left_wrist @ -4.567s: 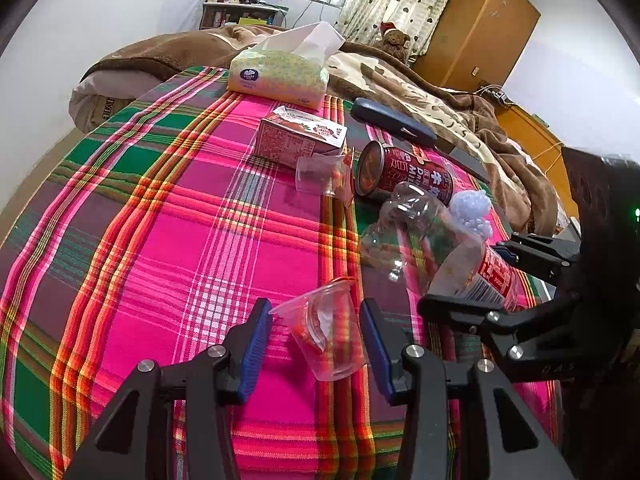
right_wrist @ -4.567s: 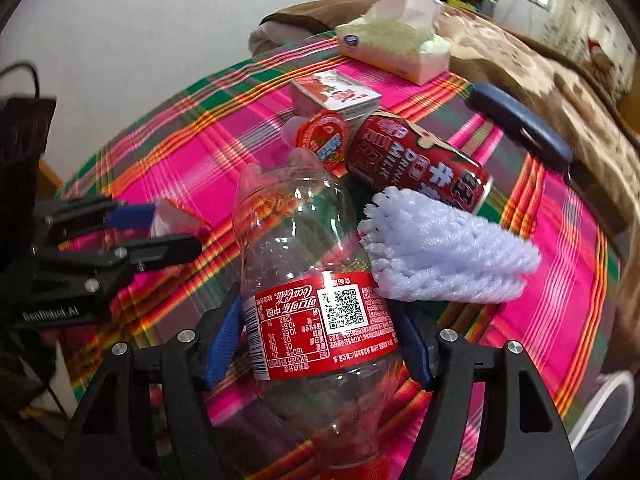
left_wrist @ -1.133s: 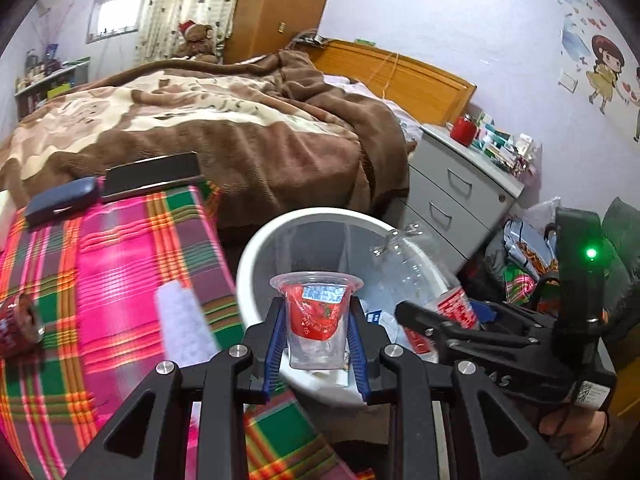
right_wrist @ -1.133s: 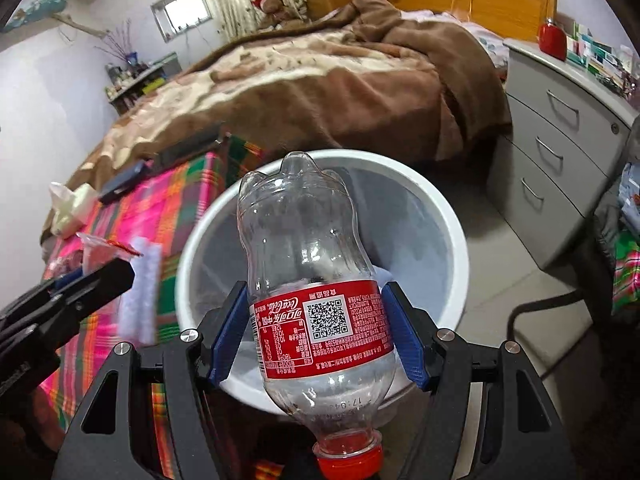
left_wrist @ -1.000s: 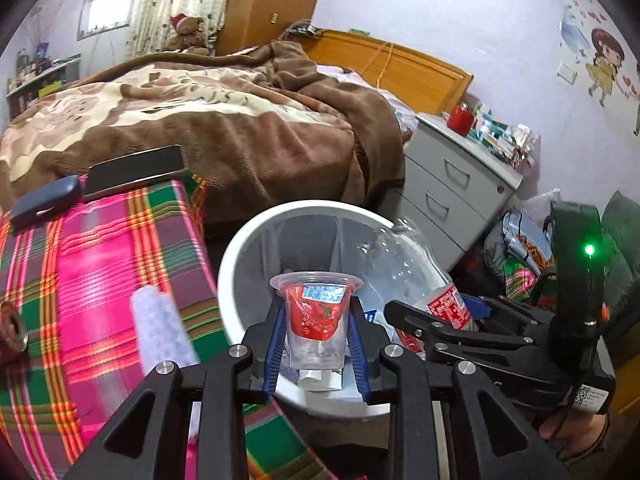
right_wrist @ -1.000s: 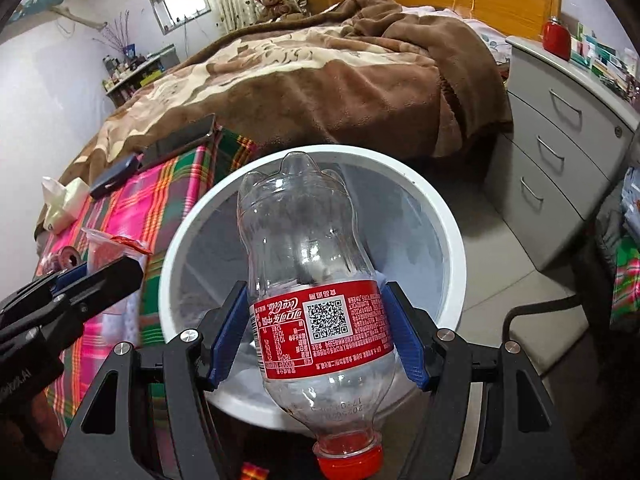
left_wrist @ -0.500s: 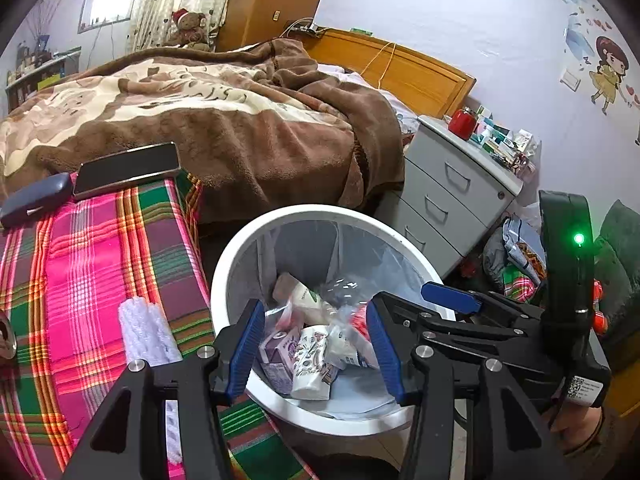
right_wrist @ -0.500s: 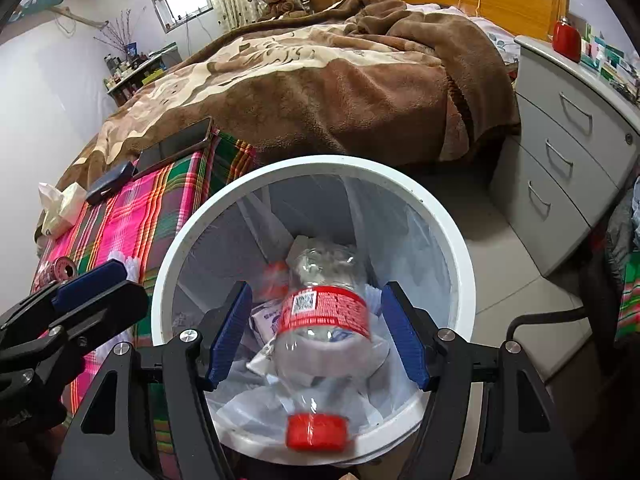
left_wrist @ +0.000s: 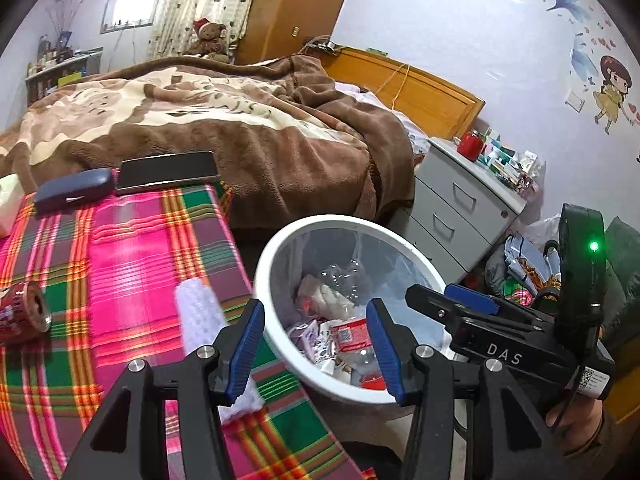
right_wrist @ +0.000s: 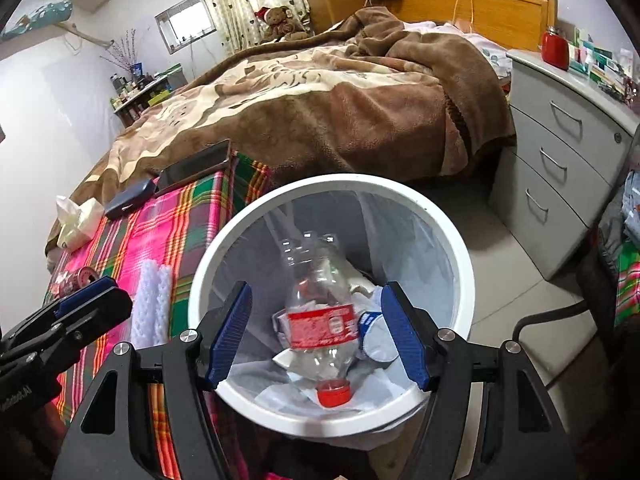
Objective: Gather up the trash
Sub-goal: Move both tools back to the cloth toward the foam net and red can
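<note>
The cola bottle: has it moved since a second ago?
Yes. The cola bottle has dropped out of the right gripper into the white bin, cap toward the camera.

Black hand-held gripper [left_wrist: 316, 344] frames, blue pads [left_wrist: 245, 346], silver screws, white "DAS" lettering.

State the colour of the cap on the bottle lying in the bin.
Red; the bottle cap shows best in the right wrist view.

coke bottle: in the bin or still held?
In the bin: the bottle lies cap-down inside the white bin, clear of the open right tool.
</note>
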The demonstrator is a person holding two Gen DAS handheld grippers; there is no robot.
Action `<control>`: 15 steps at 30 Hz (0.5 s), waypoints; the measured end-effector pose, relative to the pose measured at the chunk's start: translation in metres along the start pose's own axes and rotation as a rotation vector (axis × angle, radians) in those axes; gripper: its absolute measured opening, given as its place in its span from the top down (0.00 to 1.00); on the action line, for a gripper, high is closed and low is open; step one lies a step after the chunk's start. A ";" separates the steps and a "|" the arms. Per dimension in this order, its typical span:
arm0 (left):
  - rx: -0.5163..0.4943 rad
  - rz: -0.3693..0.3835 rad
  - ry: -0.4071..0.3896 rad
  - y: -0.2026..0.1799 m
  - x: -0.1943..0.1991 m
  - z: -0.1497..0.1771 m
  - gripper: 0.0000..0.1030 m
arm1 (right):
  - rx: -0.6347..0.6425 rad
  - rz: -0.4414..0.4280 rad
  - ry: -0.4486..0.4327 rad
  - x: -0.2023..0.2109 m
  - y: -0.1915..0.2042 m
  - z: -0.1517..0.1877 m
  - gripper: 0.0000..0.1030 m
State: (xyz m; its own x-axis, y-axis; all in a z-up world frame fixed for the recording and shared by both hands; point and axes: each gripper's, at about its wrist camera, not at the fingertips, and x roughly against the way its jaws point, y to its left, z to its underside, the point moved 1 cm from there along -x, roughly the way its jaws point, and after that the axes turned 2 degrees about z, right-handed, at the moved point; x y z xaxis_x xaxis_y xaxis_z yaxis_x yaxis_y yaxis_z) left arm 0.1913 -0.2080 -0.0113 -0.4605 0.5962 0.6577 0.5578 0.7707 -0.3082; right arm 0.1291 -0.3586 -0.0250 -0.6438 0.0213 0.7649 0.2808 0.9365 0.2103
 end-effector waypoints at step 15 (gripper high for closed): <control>0.082 -0.103 -0.086 0.052 0.069 0.027 0.49 | 0.110 -0.068 -0.037 0.012 0.053 0.016 0.33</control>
State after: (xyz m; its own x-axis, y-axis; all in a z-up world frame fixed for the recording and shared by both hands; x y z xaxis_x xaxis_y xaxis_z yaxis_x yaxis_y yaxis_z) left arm 0.1695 -0.1209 -0.0006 -0.5720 0.5275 0.6281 0.4479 0.8424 -0.2996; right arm 0.1245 -0.3032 -0.0142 -0.6848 -0.0331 0.7279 0.1569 0.9688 0.1916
